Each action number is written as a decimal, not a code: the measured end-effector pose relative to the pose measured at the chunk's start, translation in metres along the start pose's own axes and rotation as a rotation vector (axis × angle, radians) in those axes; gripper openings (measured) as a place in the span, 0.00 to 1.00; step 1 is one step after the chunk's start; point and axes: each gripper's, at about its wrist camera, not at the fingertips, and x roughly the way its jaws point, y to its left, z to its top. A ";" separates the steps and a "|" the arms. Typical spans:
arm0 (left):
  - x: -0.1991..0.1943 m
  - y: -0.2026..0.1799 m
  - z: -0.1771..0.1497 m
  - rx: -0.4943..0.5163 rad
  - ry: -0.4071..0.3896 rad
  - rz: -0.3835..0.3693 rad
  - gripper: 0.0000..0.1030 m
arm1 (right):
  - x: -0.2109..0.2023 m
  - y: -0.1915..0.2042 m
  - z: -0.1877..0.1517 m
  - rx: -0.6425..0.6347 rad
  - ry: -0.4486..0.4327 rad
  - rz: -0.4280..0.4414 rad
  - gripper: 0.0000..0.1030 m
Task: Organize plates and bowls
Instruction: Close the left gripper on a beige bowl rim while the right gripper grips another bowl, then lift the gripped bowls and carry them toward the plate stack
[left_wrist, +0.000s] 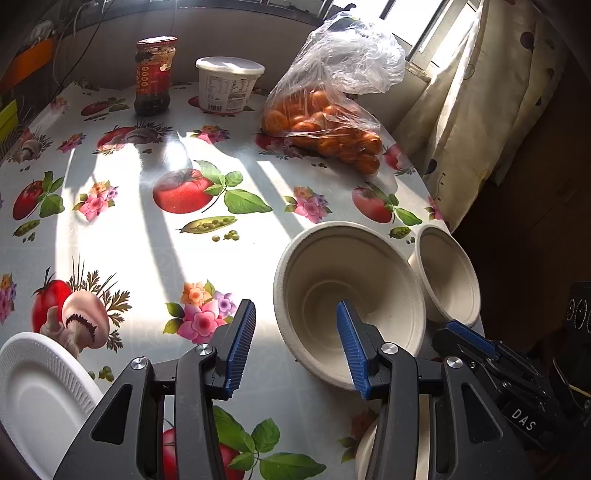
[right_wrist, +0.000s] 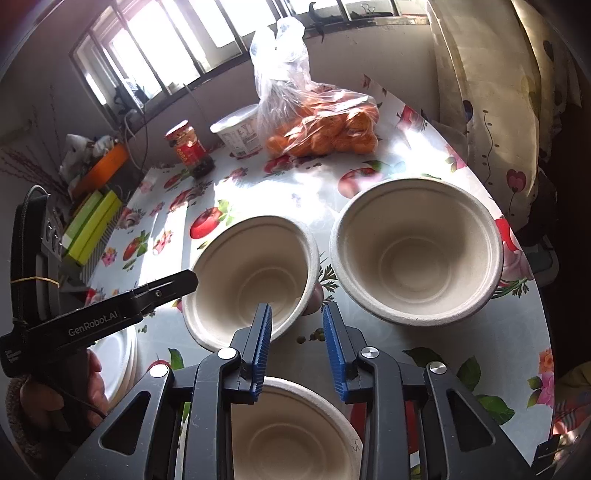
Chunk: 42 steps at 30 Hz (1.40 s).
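Three beige pulp bowls stand on the fruit-print tablecloth. My left gripper is open and straddles the near left rim of the middle bowl, one finger outside and one over the hollow. My right gripper is open astride that bowl's right rim, pads apart from it. The second bowl stands to the right and the third bowl lies under the right gripper. White plates sit at the lower left. In the right wrist view the left gripper reaches in from the left, held by a hand.
At the back stand a bag of oranges, a red-labelled jar and a white tub. The table's curved edge runs close behind the right bowl, with a curtain beyond. Green boxes lie off the left side.
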 end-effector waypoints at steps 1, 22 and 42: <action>0.000 0.000 0.001 -0.004 -0.004 -0.002 0.46 | 0.001 0.000 0.001 0.001 0.003 -0.001 0.22; 0.010 0.011 -0.002 -0.082 0.021 -0.009 0.16 | 0.017 -0.006 0.006 0.033 0.028 0.038 0.10; -0.007 0.003 -0.004 -0.059 -0.026 0.000 0.16 | 0.004 -0.003 0.006 0.041 -0.017 0.052 0.10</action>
